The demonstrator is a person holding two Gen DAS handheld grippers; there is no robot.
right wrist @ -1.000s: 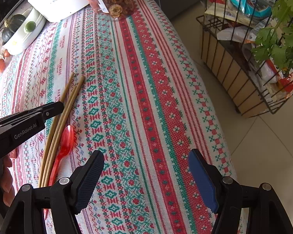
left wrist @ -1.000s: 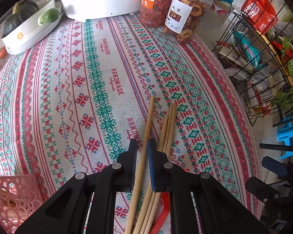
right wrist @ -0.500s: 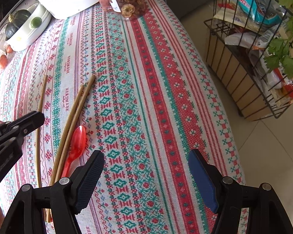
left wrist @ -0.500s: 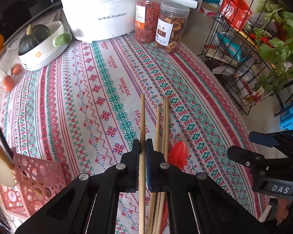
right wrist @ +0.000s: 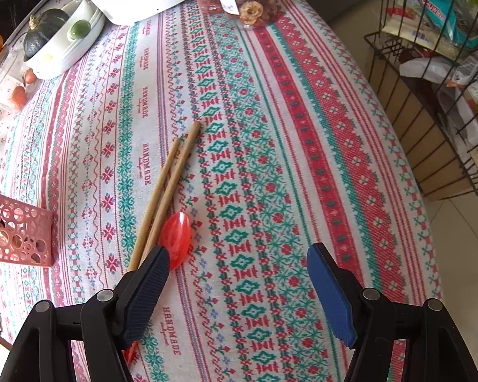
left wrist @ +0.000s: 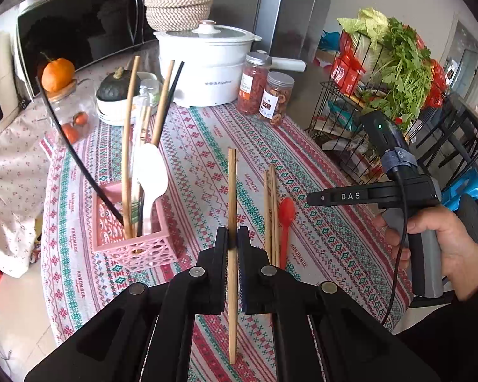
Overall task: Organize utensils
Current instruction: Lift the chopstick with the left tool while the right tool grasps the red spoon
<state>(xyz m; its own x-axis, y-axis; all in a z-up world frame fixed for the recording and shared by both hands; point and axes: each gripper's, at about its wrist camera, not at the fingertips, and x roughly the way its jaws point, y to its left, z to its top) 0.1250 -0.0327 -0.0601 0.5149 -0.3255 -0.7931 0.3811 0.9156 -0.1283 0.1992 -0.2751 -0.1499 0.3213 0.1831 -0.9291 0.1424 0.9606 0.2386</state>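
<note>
My left gripper (left wrist: 233, 238) is shut on a wooden chopstick (left wrist: 232, 191) and holds it up above the patterned tablecloth. Two more wooden chopsticks (left wrist: 271, 210) and a red plastic spoon (left wrist: 285, 219) lie on the cloth just right of it. A pink perforated basket (left wrist: 133, 248) to the left holds several chopsticks and a white spoon (left wrist: 151, 175). My right gripper (right wrist: 239, 270) is open and empty above the cloth; the chopsticks (right wrist: 169, 184) and red spoon (right wrist: 175, 235) lie by its left finger. The basket corner (right wrist: 16, 232) shows at the left.
A white cooker (left wrist: 207, 67), two jars (left wrist: 264, 92), a bowl with a dark squash (left wrist: 116, 92) and a microwave (left wrist: 79, 31) stand at the back. A wire rack with greens (left wrist: 382, 89) stands off the table's right edge (right wrist: 414, 191).
My left gripper has lifted the chopstick off the cloth and pulled back, bringing the pink basket into view. My right gripper has shifted left toward the remaining chopsticks and the red spoon.
</note>
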